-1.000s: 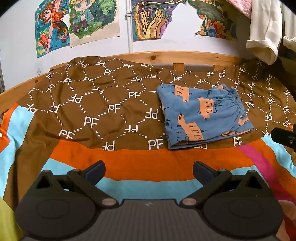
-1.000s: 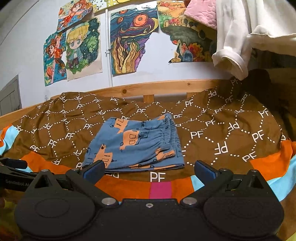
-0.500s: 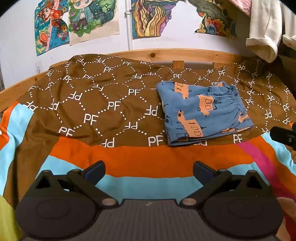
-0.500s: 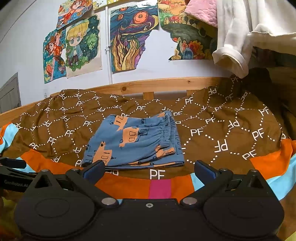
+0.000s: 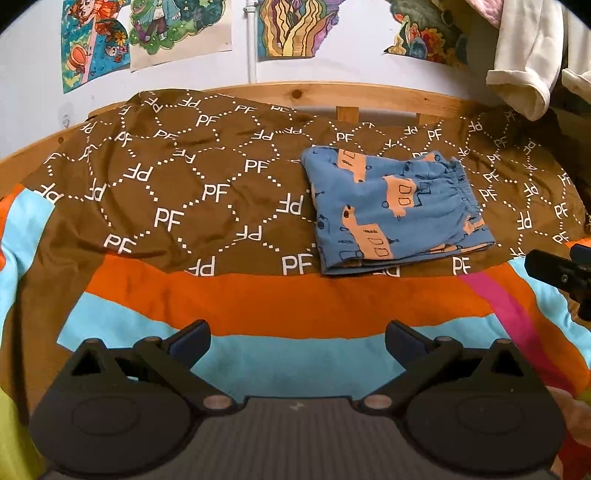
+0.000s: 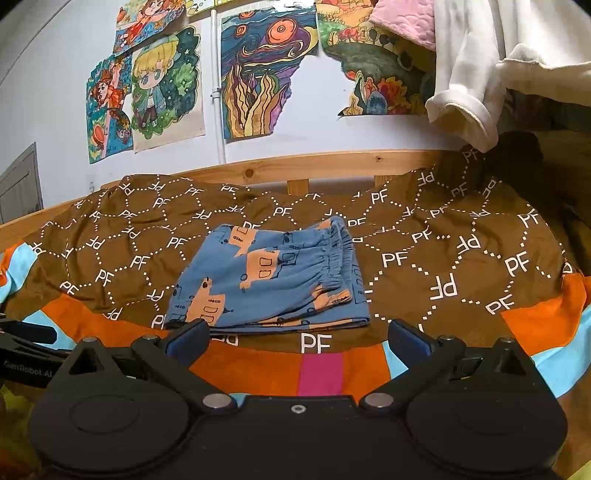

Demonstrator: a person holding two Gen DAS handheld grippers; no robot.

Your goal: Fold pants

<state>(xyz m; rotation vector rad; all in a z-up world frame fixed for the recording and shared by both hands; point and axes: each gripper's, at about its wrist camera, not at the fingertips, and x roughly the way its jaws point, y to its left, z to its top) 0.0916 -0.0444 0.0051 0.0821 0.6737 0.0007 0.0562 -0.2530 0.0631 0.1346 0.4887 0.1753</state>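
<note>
Left wrist view: a bed with a brown bedspread printed with white "PF" letters and dotted diamonds (image 5: 207, 192), banded orange and light blue at the near edge, lies before a wooden bed rail (image 5: 332, 92) and a pale wall hung with colourful drawings (image 5: 177, 33). The blue pants with orange vehicle prints (image 5: 395, 206) lie folded into a flat rectangle right of centre. The left gripper (image 5: 297, 338) hangs above the stripes, jaws spread wide, empty.

Right wrist view: the same bedspread (image 6: 443, 258) and drawings (image 6: 258, 74); a white garment (image 6: 480, 74) hangs upper right. The folded pants (image 6: 273, 277) lie just beyond the right gripper (image 6: 297, 338), jaws apart, holding nothing.
</note>
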